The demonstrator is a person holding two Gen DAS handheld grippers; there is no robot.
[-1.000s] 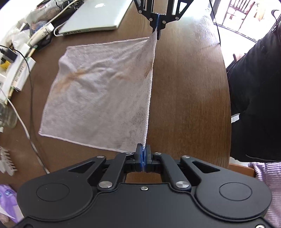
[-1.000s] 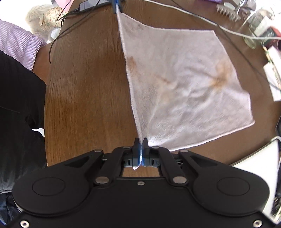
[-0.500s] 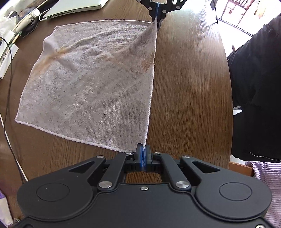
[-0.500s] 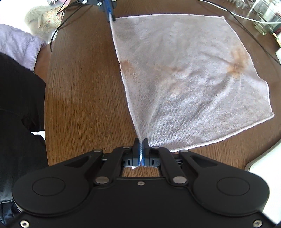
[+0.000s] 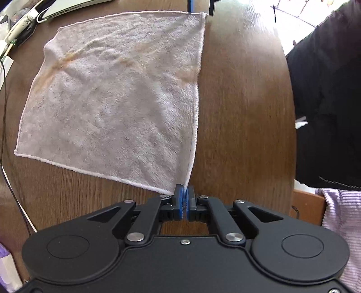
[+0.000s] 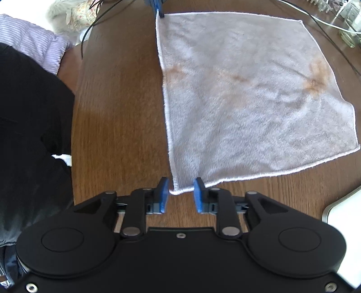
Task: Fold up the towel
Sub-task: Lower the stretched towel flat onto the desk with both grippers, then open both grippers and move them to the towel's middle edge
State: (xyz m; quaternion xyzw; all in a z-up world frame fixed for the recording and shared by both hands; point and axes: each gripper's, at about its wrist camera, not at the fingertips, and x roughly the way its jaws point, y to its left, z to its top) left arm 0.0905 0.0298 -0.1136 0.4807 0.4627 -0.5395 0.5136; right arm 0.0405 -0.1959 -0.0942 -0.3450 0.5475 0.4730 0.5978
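Lowered since a second ago, the white towel (image 5: 117,94) now lies flat on the brown tabletop (image 5: 243,112), no longer held taut above it. Left to right in the left wrist view: a laptop (image 5: 74,6) at the far edge, the stained towel, bare wood. The left gripper (image 5: 185,198) pinches one near corner; the right gripper (image 6: 179,193) is opening, the corner loose between its jaws.

Black tool (image 6: 180,191) body, blue pads (image 6: 163,195), silver screws; person wears black garment (image 5: 327,101).
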